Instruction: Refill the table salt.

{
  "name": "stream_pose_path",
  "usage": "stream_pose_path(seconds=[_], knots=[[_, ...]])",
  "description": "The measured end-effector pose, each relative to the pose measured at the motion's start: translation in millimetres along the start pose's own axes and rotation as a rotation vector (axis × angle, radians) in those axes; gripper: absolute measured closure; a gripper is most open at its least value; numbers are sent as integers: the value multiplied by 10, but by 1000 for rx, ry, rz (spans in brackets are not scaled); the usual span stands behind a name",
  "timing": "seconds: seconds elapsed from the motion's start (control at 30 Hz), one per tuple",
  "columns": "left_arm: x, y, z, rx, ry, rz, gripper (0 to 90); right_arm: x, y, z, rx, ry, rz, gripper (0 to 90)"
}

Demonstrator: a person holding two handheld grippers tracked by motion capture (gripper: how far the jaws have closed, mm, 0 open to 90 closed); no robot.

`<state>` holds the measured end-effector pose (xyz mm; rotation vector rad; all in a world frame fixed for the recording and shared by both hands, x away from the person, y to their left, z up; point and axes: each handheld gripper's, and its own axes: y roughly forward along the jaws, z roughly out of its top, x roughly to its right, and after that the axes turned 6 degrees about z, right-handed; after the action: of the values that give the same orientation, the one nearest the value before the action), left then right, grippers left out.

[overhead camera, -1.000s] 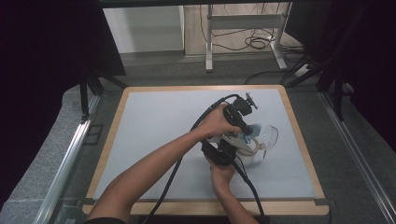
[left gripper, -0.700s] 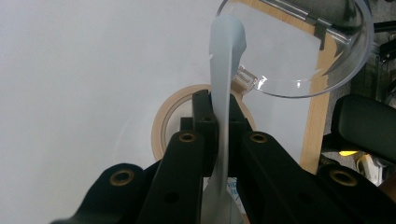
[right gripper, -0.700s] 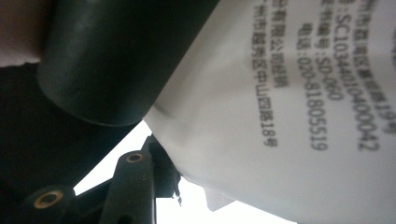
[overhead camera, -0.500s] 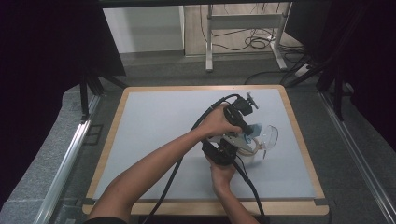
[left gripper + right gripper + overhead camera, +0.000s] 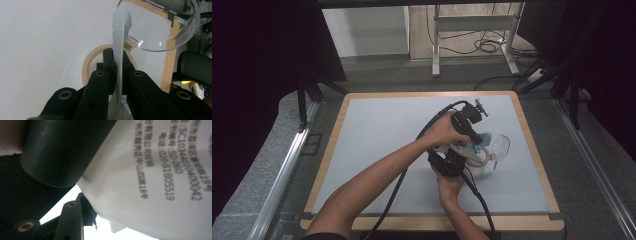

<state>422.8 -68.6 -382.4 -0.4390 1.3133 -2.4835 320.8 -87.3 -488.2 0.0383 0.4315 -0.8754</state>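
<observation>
High view: both forearms enter from below, meeting right of centre on the surface [image 5: 377,135]; left gripper [image 5: 464,122] above, right gripper [image 5: 447,162] beneath, clear lid [image 5: 499,145] just beside them; left half bare.
Left gripper view: jaws pinching pale blue strip [image 5: 120,45] over tape roll [image 5: 87,66].
Right gripper view: printed white packet [image 5: 155,182] close against the jaws; jaw state cannot be told.

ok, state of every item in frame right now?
Left gripper: shut on the pale blue flexible strip.
Pale blue flexible strip: pinched, standing upright.
Clear plastic dome lid: lying on the table.
Beige tape roll: lying flat.
White printed packet: at the right gripper's jaw, grip unclear.
</observation>
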Motion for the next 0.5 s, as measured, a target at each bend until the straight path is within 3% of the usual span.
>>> stream_pose_path(seconds=[0.5], knots=[[-10,-7,-17,4,-3,-4,891,-6,9,-4,-5,-9,2,565]])
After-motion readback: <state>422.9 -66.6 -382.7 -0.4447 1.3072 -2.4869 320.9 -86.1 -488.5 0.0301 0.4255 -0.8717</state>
